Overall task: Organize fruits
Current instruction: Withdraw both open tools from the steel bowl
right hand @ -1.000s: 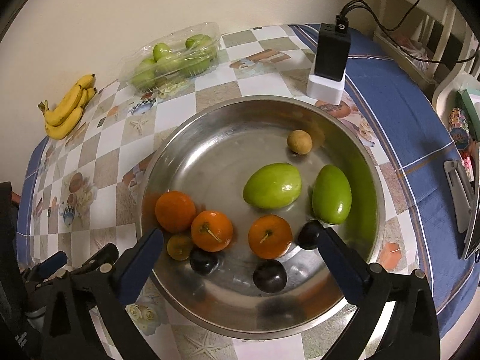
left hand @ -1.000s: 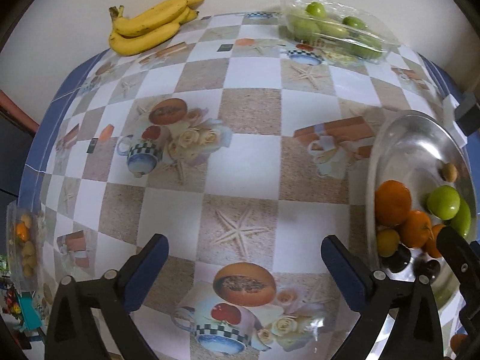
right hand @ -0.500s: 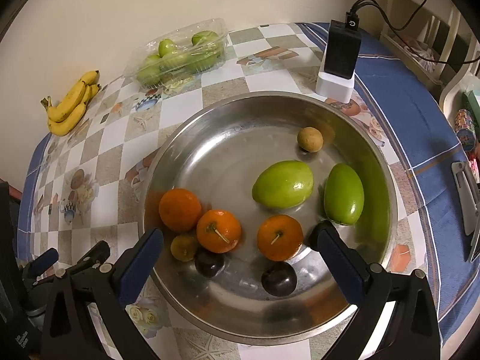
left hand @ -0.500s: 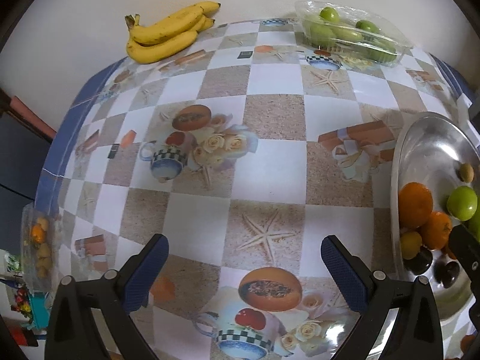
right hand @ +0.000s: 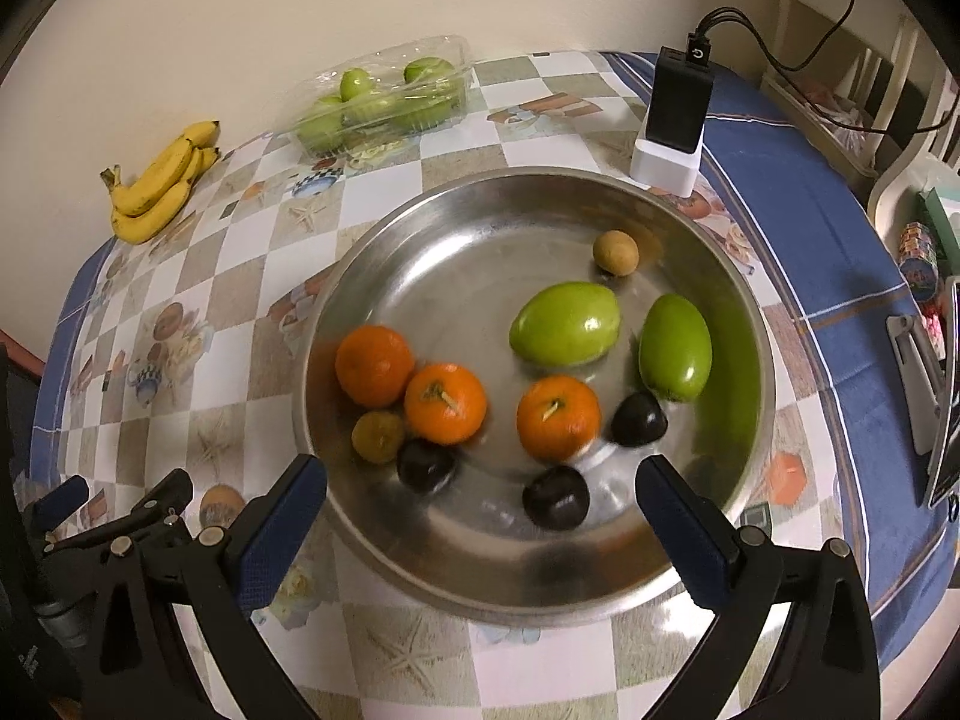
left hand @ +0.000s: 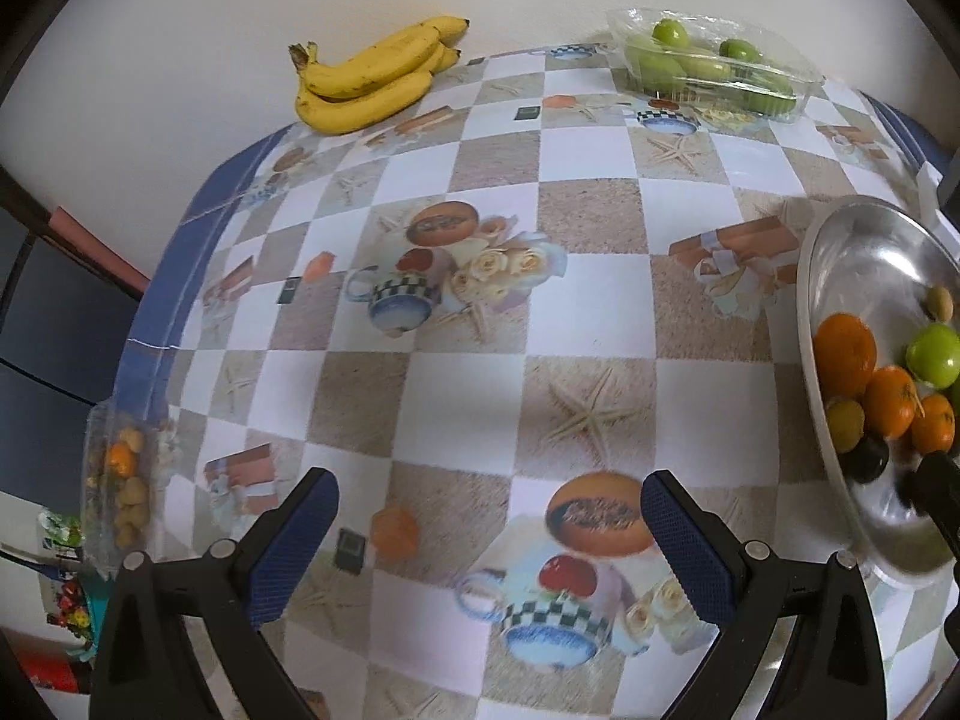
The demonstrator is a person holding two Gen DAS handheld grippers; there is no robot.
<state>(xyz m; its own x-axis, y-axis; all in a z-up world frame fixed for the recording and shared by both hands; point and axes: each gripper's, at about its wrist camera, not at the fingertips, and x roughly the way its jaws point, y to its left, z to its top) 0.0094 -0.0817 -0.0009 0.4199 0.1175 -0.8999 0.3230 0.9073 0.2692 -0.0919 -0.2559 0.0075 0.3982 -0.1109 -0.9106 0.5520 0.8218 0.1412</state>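
Observation:
A steel bowl point(right hand: 480, 228) point(left hand: 864, 258) holds three oranges point(right hand: 444, 402), two green mangoes point(right hand: 564, 324), three dark plums point(right hand: 555, 498) and two small brownish fruits point(right hand: 615, 252). My right gripper point(right hand: 480, 510) hangs open over the bowl's near rim, empty. My left gripper point(left hand: 486, 528) is open above the patterned tablecloth, left of the bowl, holding nothing. A bunch of bananas point(left hand: 372, 78) point(right hand: 162, 186) lies at the far edge by the wall. A clear box of green fruit point(left hand: 714, 69) point(right hand: 384, 102) sits to its right.
A black charger on a white base point(right hand: 675, 120) stands behind the bowl. A clear box of small fruit point(left hand: 120, 480) sits at the table's left edge. A phone and stand point(right hand: 936, 396) lie at the right on the blue cloth point(right hand: 810, 228). A wall backs the table.
The left gripper has swung left, so the bowl slid toward the right edge of its view. The right gripper drew slightly back from the bowl. Both stayed open.

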